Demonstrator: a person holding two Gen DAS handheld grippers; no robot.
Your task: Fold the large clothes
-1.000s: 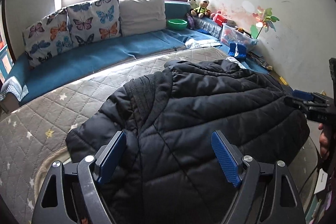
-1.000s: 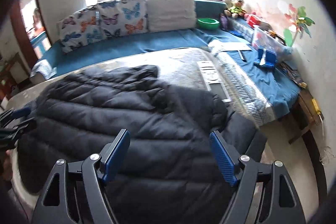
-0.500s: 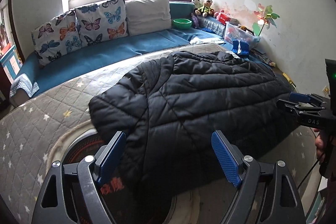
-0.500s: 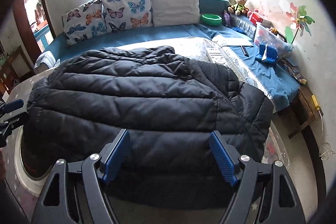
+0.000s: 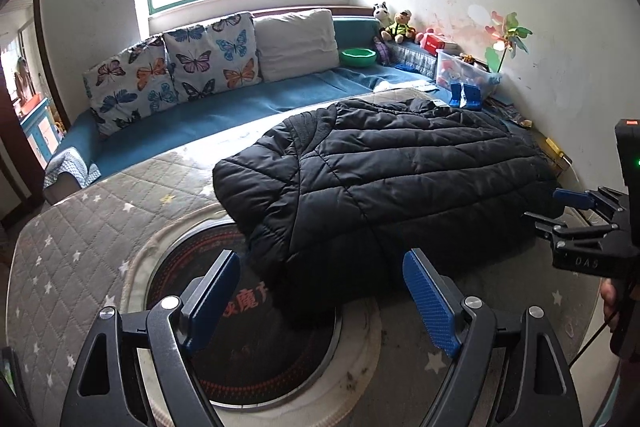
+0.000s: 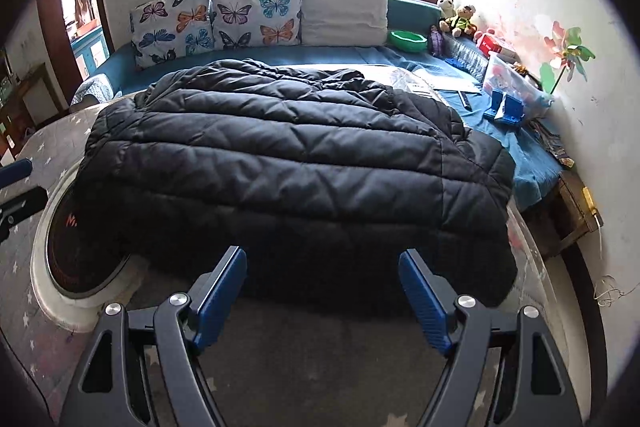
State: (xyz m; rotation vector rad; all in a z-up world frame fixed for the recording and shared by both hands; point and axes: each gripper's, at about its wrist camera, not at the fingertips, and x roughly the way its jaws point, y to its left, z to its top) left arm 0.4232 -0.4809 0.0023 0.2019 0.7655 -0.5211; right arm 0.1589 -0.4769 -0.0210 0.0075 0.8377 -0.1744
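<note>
A black quilted puffer jacket [image 5: 384,183] lies folded on a round table with a grey star-patterned cover [image 5: 80,251]; it also shows in the right wrist view [image 6: 288,163]. My left gripper [image 5: 320,303] is open and empty, held back from the jacket's near left edge. My right gripper [image 6: 324,291] is open and empty, just in front of the jacket's near edge. The right gripper also shows at the right side of the left wrist view [image 5: 576,211], and the left gripper's fingertips [image 6: 16,173] at the left edge of the right wrist view.
A dark round hotplate [image 5: 256,343] sits in the table's middle, partly under the jacket. Behind is a blue couch [image 5: 208,115] with butterfly cushions [image 5: 180,67], a green bowl [image 5: 358,57], toys and a plastic box [image 5: 464,71] by the right wall.
Both grippers have pulled back and up from the jacket, open and empty throughout. The jacket now lies farther away, and the hotplate and table cover show in front of it.
</note>
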